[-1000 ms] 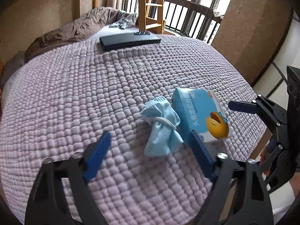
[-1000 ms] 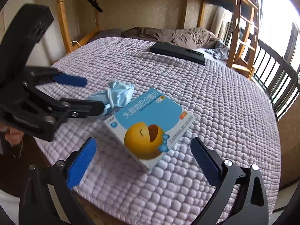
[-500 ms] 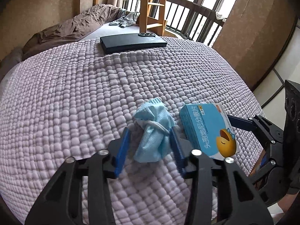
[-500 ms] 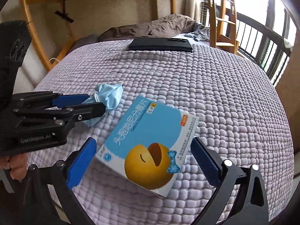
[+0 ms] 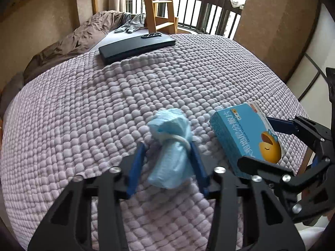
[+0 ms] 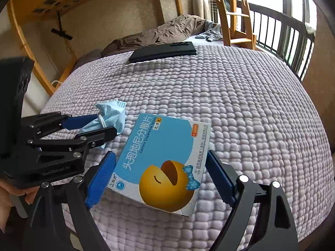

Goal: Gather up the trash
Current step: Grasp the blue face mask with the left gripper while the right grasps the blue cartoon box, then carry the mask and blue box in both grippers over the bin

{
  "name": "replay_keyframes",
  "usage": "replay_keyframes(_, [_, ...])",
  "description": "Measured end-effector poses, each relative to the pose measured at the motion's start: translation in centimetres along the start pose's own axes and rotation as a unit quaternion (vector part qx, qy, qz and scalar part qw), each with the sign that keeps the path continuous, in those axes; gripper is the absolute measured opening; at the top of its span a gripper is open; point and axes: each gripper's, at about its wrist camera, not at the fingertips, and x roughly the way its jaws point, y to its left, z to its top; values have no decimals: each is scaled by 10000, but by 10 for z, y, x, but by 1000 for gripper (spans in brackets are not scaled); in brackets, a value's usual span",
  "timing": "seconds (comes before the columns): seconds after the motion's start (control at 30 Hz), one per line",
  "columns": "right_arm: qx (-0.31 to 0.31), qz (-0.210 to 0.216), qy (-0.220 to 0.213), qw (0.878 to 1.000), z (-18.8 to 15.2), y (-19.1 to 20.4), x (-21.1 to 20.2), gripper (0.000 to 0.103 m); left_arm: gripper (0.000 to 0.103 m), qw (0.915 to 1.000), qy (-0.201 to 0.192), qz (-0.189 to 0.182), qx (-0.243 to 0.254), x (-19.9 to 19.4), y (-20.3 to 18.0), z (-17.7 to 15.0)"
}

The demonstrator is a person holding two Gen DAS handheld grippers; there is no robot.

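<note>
We see only the near corner of the bed (image 6: 240, 108); its far end runs under a brown blanket (image 6: 167, 31). The left gripper (image 5: 167, 163) closes around a crumpled face mask (image 5: 171, 146), covering the mask's lower sides. The right gripper (image 6: 159, 179), also closing, hides both side edges of the medicine box (image 6: 163, 152). The box's small print is unreadable. A hand (image 6: 8, 194) is cut off at the left edge.

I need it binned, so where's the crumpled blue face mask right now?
In the left wrist view the face mask lies on the purple quilt between the closing left gripper pads, just left of the blue medicine box.
</note>
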Motion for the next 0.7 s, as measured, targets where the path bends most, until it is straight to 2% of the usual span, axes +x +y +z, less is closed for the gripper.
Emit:
replay_keyframes(0.1, [165, 141, -62, 9997, -2, -7, -6, 85, 34, 10000, 5, 33, 81, -3, -4, 1])
replay_keyframes(0.27, [261, 268, -133, 9992, -2, -12, -14, 85, 33, 9999, -32, -94, -36, -12, -6, -2])
replay_keyframes(0.7, [-231, 250, -113, 9994, -10, -3, -29, 85, 33, 9991, -13, -117, -401, -35, -8, -25])
